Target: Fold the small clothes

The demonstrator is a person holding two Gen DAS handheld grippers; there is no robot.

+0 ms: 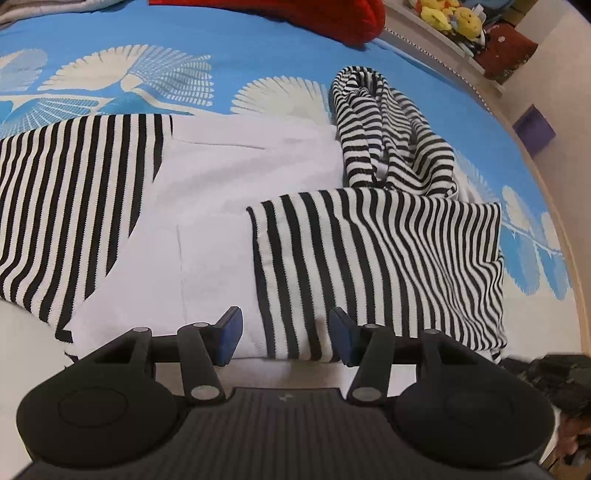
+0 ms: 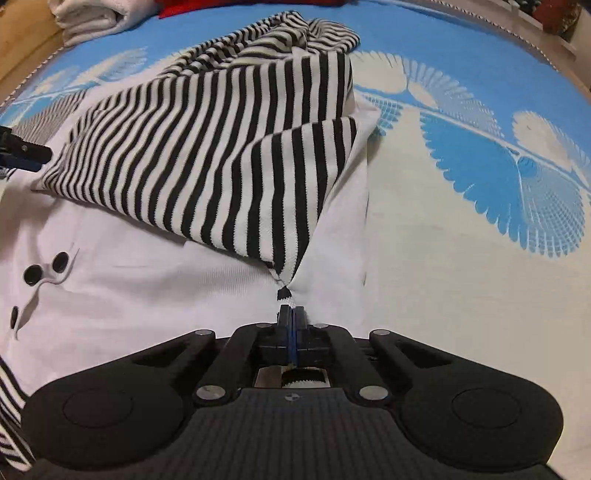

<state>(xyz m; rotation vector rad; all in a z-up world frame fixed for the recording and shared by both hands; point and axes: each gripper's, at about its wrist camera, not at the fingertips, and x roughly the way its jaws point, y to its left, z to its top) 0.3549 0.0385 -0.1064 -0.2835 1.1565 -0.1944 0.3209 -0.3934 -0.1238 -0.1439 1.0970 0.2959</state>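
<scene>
My right tool (image 2: 291,317), low centre of frame, pinches the striped sleeve (image 2: 236,166) corner of the small garment (image 2: 147,295) on the bed (image 2: 461,258); my left tool (image 1: 284,332) gapes empty. Mid-fold: next, carry the sleeve across.

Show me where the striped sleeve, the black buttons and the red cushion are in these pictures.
striped sleeve (image 2: 229,155): right wrist view, middle of the folded striped panel.
black buttons (image 2: 61,261): right wrist view, the upper button on the white cloth.
red cushion (image 1: 325,16): left wrist view, its lower right part.
</scene>
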